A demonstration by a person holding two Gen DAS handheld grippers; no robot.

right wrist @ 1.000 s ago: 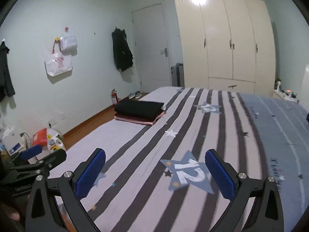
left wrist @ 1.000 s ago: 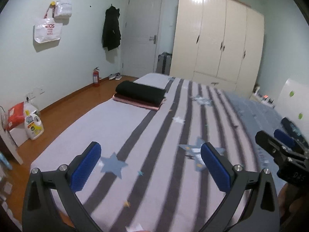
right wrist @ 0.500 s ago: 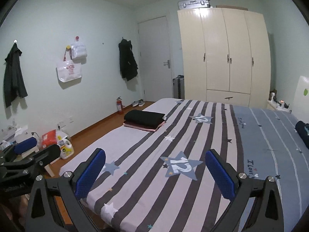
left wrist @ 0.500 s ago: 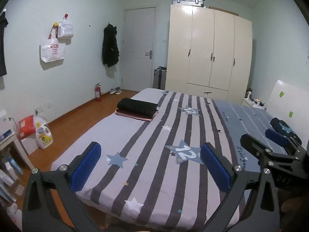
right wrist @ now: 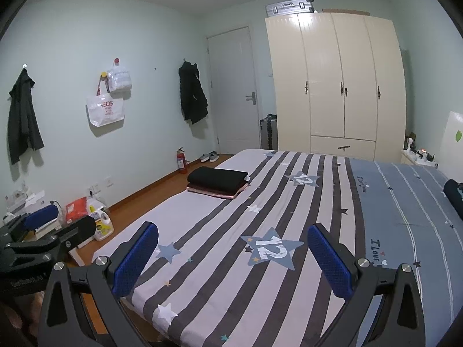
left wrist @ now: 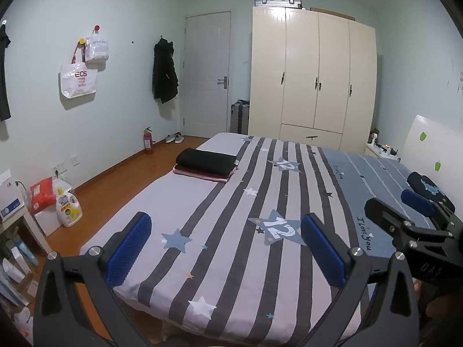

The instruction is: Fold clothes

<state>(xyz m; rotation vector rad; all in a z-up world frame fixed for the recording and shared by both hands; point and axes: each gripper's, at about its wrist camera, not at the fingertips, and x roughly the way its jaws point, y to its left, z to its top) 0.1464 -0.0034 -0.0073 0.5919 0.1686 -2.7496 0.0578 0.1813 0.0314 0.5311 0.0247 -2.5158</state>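
Partly cut off at the right edge: a dark bundle [right wrist: 455,199] near the headboard, kind unclear. Seen on the far left side of the striped bed [left wrist: 202,208]: one stack of folded clothes [left wrist: 206,165], black piece on top, at least two pinkish and dark layers beneath, exact count hard to make out; long axis roughly across the bed. Held above the near edge, empty: left gripper [left wrist: 225,248] and right gripper [right wrist: 231,256], blue pads spread wide.
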